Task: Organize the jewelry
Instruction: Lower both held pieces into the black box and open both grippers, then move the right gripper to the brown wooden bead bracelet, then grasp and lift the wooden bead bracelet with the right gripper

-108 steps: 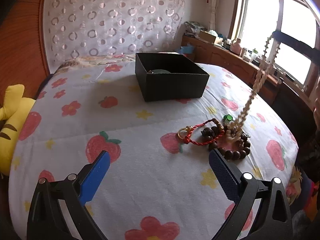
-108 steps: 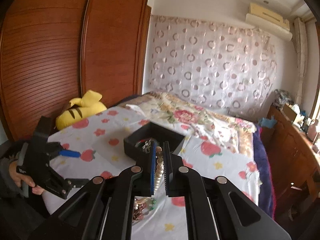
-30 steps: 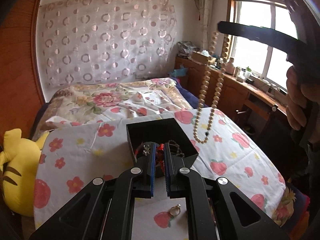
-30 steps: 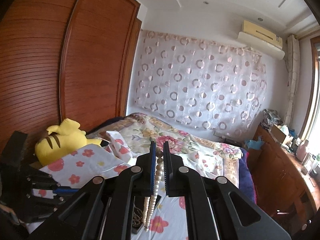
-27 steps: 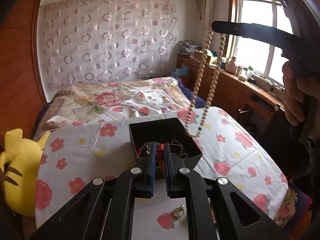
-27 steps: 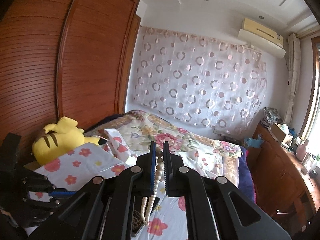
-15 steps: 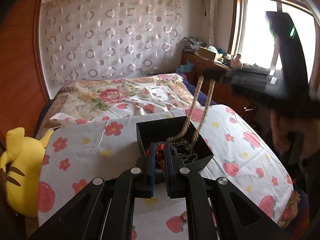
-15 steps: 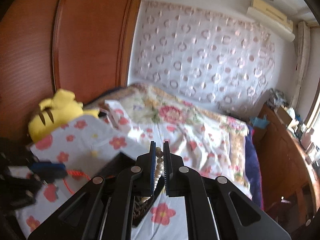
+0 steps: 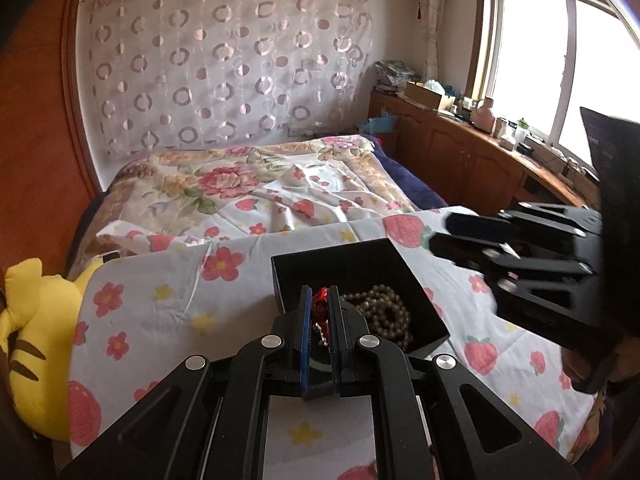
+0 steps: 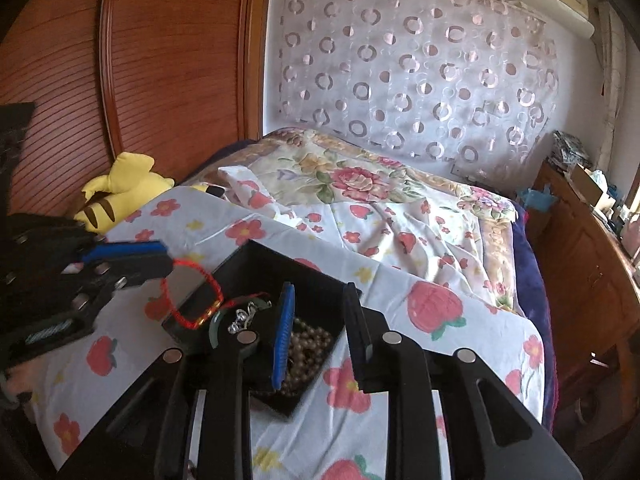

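A black box (image 9: 332, 256) stands on the strawberry-print cloth. The cream bead necklace (image 9: 380, 312) lies coiled inside it. My left gripper (image 9: 320, 312) is shut on a red cord bracelet (image 9: 320, 304), just over the box's near edge. In the right wrist view the left gripper (image 10: 164, 258) comes in from the left, and the red cord bracelet (image 10: 188, 292) hangs in a loop over the corner of the box (image 10: 280, 256). My right gripper (image 10: 318, 320) hovers above the bead necklace (image 10: 308, 344), its jaws opening with nothing between them. From the left wrist view, the right gripper (image 9: 440, 236) is at the box's right.
A green bangle (image 10: 214, 328) and a silver chain (image 10: 244, 316) also lie in the box. A yellow plush toy (image 9: 28, 340) sits at the left edge. Behind the box is a bed with a floral quilt (image 9: 224, 176). Wooden cabinets (image 9: 460, 152) run under the window.
The right gripper came down over the box, the bead necklace sank into it, and the jaws parted off the beads. The left gripper moved closer to the box with the red cord.
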A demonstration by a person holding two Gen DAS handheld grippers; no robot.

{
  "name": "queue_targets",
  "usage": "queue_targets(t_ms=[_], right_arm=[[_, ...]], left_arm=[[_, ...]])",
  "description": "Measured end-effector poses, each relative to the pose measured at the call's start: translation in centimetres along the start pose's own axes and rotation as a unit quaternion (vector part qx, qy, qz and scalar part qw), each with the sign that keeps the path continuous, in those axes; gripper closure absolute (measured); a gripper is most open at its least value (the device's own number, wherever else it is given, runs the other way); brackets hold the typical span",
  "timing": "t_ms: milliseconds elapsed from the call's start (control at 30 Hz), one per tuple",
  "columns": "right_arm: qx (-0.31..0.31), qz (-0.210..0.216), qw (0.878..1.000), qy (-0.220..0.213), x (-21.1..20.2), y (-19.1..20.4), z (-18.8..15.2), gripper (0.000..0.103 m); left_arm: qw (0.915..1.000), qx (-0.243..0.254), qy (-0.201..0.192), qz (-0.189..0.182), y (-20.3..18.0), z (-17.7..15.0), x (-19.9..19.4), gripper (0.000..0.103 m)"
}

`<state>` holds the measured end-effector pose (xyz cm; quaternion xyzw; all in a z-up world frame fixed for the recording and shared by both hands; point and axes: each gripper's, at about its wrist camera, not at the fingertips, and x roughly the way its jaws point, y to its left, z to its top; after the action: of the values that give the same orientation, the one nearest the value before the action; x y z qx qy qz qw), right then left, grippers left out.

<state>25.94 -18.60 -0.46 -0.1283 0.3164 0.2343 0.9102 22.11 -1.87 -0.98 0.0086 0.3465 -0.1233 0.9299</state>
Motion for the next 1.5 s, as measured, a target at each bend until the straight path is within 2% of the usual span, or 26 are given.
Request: queue_targets(t_ms=[267, 400, 500, 600, 667, 733, 867, 1067, 1133, 1300, 1500], right_arm=[[-0.001, 0.019, 1.0, -0.003, -2.2, -0.5, -4.2, 0.076], [0.001, 0.032, 0.999, -0.001, -3.0, -0.3, -6.4, 0.076], [0.006, 0.044, 0.999, -0.001, -3.8, 0.2, -8.0, 0.076], [0.014, 0.058, 0.998, 0.002, -4.6, 0.6, -9.8, 0.076], [0.017, 0.067, 0.998, 0.005, -5.1, 1.1, -11.1, 0.076], [0.015, 0.072, 0.997, 0.009, -5.4, 1.7, -12.0, 0.076], [0.008, 0.088, 0.996, 0.017, -5.8, 3.0, -13.2, 0.076], [-0.016, 0.125, 0.992, 0.032, -5.8, 6.5, -14.1, 0.076], [-0.025, 0.132, 0.99, 0.038, -5.5, 7.6, -14.3, 0.076], [-0.042, 0.14, 0.987, 0.06, -4.4, 9.4, -14.7, 0.076], [-0.06, 0.125, 0.987, 0.083, -3.3, 10.5, -15.2, 0.076]], left_arm=[[0.9999, -0.004, 0.016, -0.001, -0.5, -1.2, 1.5, 0.093], [0.9999, 0.002, 0.016, 0.005, -0.8, -2.4, 1.2, 0.074], [0.9998, 0.006, 0.016, 0.009, -0.9, -3.3, 0.7, 0.067], [0.9999, 0.006, 0.01, 0.004, -0.9, -4.6, -0.3, 0.051], [1.0, 0.005, 0.006, 0.001, -0.9, -5.4, -1.0, 0.046], [1.0, 0.006, 0.002, 0.001, -0.8, -6.3, -1.6, 0.038], [1.0, -0.003, 0.001, -0.005, -0.6, -8.4, -2.6, 0.032], [0.9999, -0.01, -0.001, 0.013, -0.1, -11.2, -3.6, 0.024], [0.9998, -0.014, -0.001, 0.014, 0.2, -11.9, -3.9, 0.018], [0.9995, -0.028, -0.004, 0.016, 1.0, -13.2, -4.8, 0.01], [0.9994, -0.028, -0.003, 0.018, 1.3, -13.7, -5.0, 0.009]])
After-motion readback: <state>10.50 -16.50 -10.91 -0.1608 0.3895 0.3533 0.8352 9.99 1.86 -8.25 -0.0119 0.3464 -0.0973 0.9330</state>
